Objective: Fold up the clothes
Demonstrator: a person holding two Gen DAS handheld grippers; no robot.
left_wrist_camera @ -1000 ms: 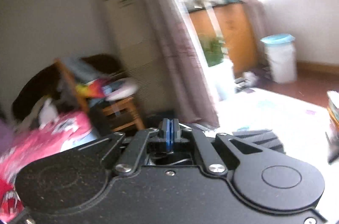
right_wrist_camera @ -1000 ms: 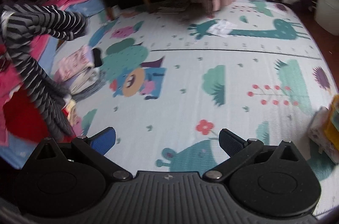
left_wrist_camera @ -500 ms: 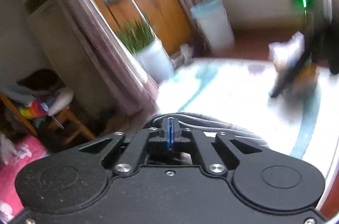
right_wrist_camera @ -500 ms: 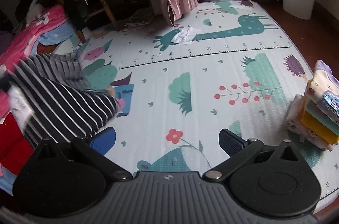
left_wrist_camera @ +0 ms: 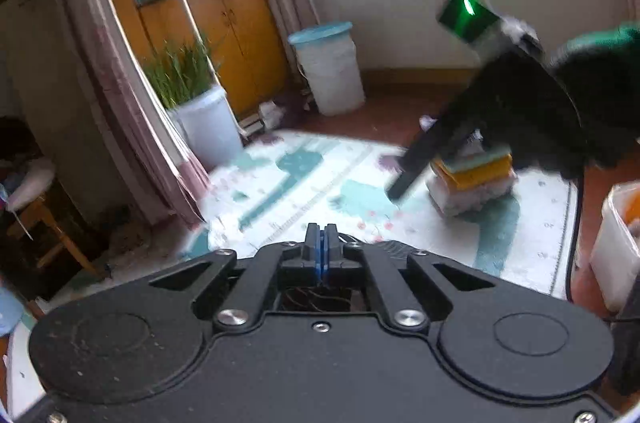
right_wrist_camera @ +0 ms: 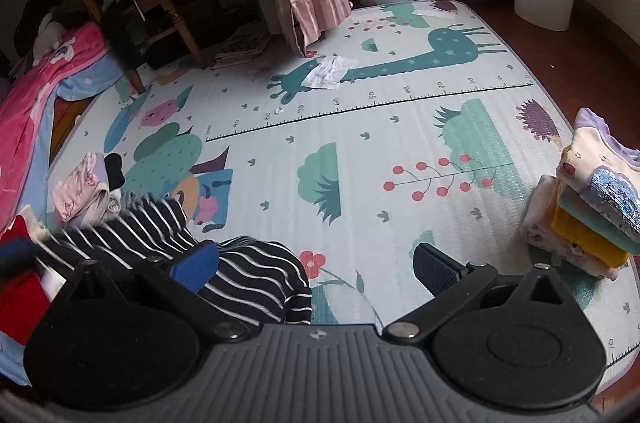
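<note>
Right gripper (right_wrist_camera: 316, 265), jaws wide apart, holds nothing above the animal-print foam play mat (right_wrist_camera: 360, 159). Left gripper (left_wrist_camera: 321, 243) is closed; contents indeterminable. Black-and-white striped garment (right_wrist_camera: 240, 279) lies crumpled at 7 o'clock, folded stack of clothes (right_wrist_camera: 592, 215) at 3 o'clock.

right gripper (right_wrist_camera: 316, 265) jaws wide apart over play mat (right_wrist_camera: 360, 151); striped garment (right_wrist_camera: 224, 263) crumpled at left finger, folded stack (right_wrist_camera: 588, 219) far right
</note>
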